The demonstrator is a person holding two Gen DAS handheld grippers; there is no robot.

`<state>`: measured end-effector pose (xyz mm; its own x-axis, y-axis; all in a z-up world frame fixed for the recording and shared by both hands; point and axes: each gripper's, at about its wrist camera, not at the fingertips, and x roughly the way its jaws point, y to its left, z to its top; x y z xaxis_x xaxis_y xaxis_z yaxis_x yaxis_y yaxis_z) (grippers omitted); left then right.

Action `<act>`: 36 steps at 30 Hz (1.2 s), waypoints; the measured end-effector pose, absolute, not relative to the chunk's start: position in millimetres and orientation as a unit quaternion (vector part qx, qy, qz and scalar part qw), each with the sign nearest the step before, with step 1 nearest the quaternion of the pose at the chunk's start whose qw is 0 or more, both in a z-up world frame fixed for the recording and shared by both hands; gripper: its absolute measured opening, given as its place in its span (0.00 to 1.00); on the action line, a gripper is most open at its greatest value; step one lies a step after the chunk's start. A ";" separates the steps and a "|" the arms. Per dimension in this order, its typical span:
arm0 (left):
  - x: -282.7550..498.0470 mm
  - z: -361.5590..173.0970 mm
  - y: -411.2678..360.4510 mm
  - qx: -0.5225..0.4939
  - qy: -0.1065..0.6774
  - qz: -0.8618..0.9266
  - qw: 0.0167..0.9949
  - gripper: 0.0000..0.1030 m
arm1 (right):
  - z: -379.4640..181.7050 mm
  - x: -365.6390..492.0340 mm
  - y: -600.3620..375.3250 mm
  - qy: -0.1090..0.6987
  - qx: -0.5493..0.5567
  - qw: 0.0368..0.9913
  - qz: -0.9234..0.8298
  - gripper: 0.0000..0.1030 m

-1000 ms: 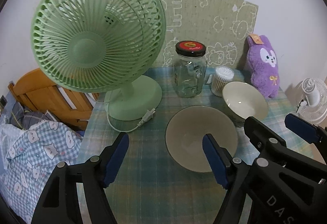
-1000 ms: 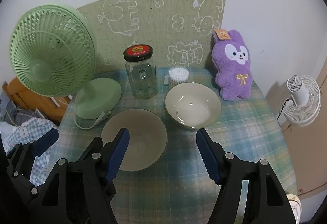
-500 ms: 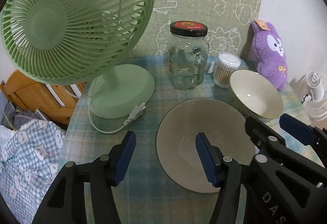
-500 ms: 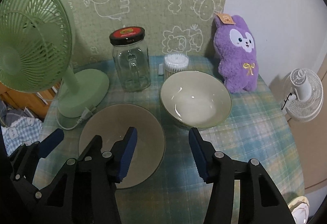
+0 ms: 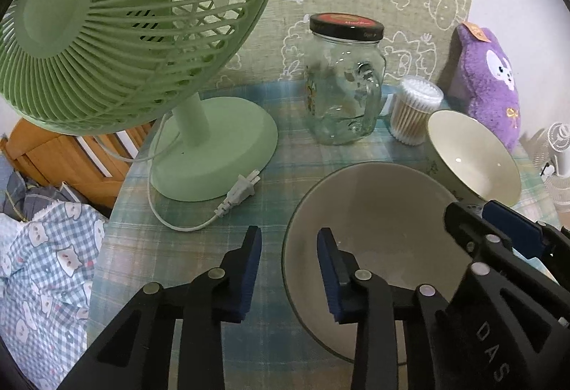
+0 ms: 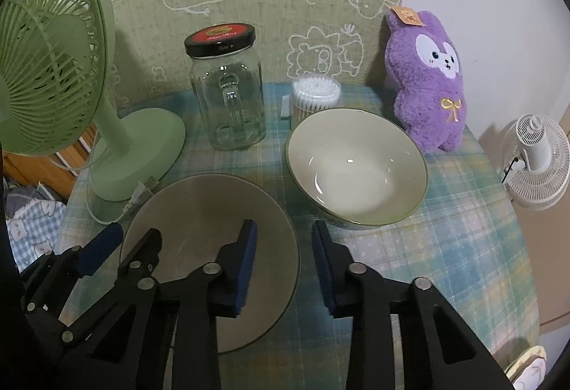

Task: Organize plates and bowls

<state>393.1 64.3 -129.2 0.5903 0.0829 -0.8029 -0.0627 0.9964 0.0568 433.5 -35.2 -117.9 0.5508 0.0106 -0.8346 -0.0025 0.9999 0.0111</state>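
Both my claws, left claw and right claw, have dropped and are closing astride the plate rims, not yet clamped; lifting comes next.

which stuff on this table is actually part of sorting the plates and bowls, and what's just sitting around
Part of the job:
grey plate
cream bowl

Just lying about:
green desk fan and its unplugged cord
glass jar
cotton swab tub
purple plush rabbit
white fan, off the table
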 end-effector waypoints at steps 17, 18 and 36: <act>399.3 -136.4 57.7 0.032 0.462 0.032 0.885 0.14 | -133.7 441.7 -40.5 0.491 0.010 0.871 0.011 0.13; 399.6 -136.1 58.0 0.031 0.463 0.031 0.885 0.14 | -133.9 441.7 -40.9 0.490 0.011 0.871 0.012 0.13; 392.9 -129.5 62.7 0.018 0.473 0.021 0.881 0.13 | -126.8 435.8 -36.5 0.494 0.002 0.869 0.011 0.13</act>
<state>392.9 62.7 -129.5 0.5519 0.0535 -0.8322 -0.0190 0.9985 0.0515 435.8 -36.5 -126.8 0.5117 0.0207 -0.8589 -0.0163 0.9998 0.0144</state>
